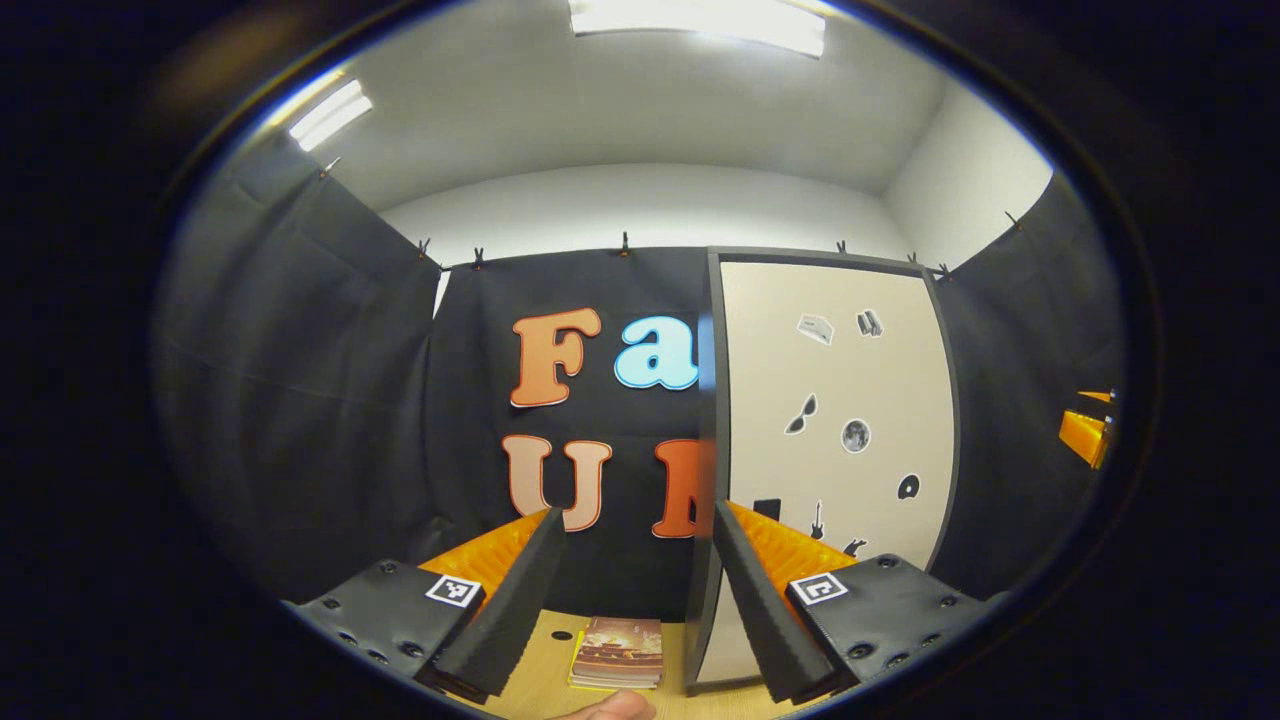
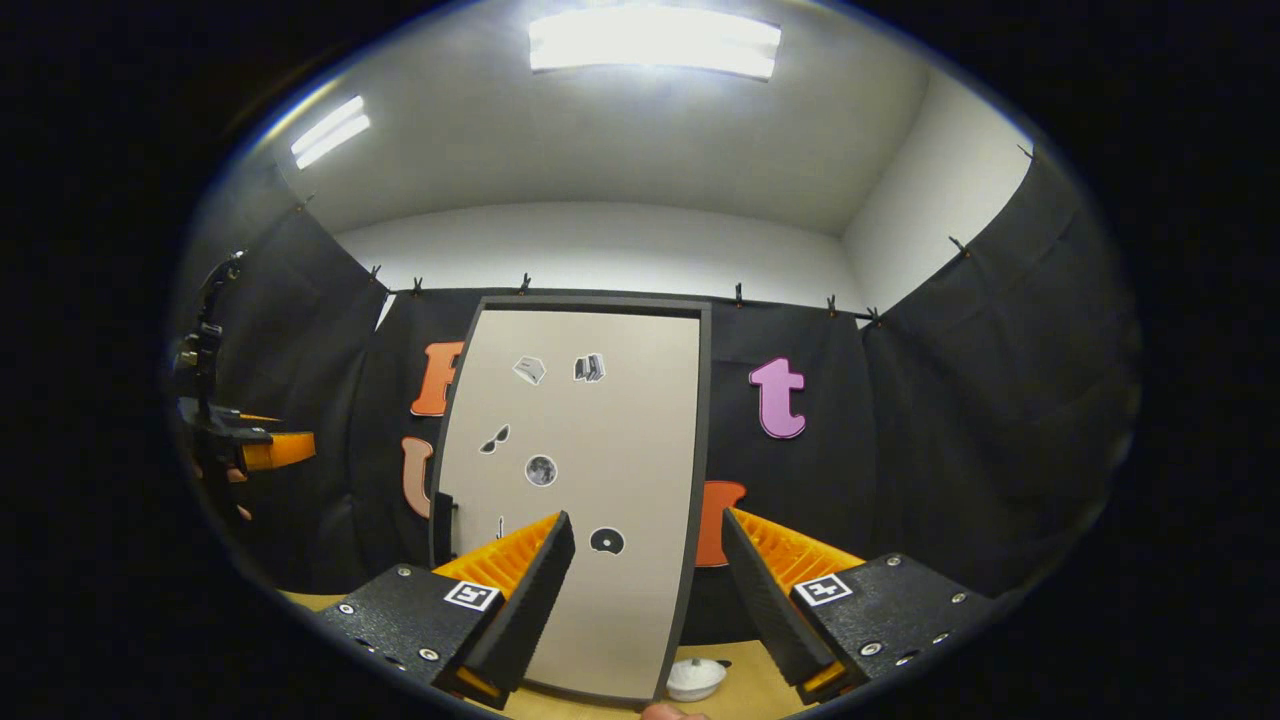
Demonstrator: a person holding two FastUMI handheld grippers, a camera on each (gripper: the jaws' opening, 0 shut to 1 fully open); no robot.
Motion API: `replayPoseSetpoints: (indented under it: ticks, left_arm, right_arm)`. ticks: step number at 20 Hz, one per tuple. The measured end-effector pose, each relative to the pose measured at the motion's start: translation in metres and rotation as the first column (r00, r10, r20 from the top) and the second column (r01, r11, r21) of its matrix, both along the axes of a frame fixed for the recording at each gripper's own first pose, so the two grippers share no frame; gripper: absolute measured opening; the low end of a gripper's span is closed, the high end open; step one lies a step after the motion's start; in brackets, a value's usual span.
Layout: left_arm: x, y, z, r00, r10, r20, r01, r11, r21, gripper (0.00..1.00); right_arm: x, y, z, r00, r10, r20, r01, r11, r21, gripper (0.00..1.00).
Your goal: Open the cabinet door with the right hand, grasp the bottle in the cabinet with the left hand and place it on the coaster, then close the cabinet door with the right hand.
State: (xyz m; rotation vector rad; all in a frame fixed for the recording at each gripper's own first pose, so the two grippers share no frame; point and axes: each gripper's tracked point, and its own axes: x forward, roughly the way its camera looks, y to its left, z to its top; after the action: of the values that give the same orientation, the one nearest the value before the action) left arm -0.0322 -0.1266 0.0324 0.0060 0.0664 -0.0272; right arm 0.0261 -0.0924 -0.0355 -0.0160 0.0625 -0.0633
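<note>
Both grippers are hovering above the table (image 1: 545, 690), nothing in either. Left gripper (image 1: 640, 600) is sitting with fingers spread wide, aiming at the black cloth wall just left of the cabinet (image 1: 830, 440). In the left gripper view the cabinet is standing right of centre, its door (image 1: 835, 400) closed and showing a pale face with small stickers and a dark frame. A small dark handle (image 1: 767, 508) is showing low on the door's left edge, just past the right finger. On the wooden table between the fingers a coaster (image 1: 618, 652) is lying flat, just left of the cabinet's base; whether it's touching I can't tell. A fingertip (image 1: 610, 706) is poking in at the bottom edge. The right gripper's orange part (image 1: 1085, 435) is showing at far right, well apart from the cabinet. Right gripper (image 2: 648, 600) is also sitting with fingers spread wide, pointing at the door (image 2: 590, 480) front, not touching it. In the right gripper view the handle (image 2: 443, 515) is sitting low on the door's left edge, left of the left finger. A small white dish (image 2: 695, 678) is resting on the table (image 2: 740, 680) by the cabinet's lower right corner. The left gripper (image 2: 265, 450) is hanging at far left. Bottle isn't visible with the door closed.
</note>
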Motion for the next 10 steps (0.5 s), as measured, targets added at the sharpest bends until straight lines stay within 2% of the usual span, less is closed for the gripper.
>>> replayPoseSetpoints:
  ticks: [1, 2, 10]
  left_arm:
    - [-0.001, 0.001, 0.003, 1.0, 0.004, 0.004, -0.004, 1.0, -0.002, 0.93]
    - [-0.002, 0.004, 0.005, 1.0, 0.009, 0.01, -0.009, 1.0, -0.003, 0.96]
    - [-0.008, 0.015, 0.014, 0.999, 0.016, 0.034, -0.016, 1.0, -0.001, 0.96]
  right_arm:
    - [-0.005, 0.005, -0.001, 1.0, 0.012, -0.002, -0.012, 1.0, -0.006, 0.92]
    - [-0.005, 0.012, -0.002, 1.0, 0.028, -0.006, -0.028, 1.0, -0.008, 0.92]
    - [-0.002, 0.027, -0.004, 0.998, 0.058, -0.028, -0.058, 0.998, -0.003, 0.92]
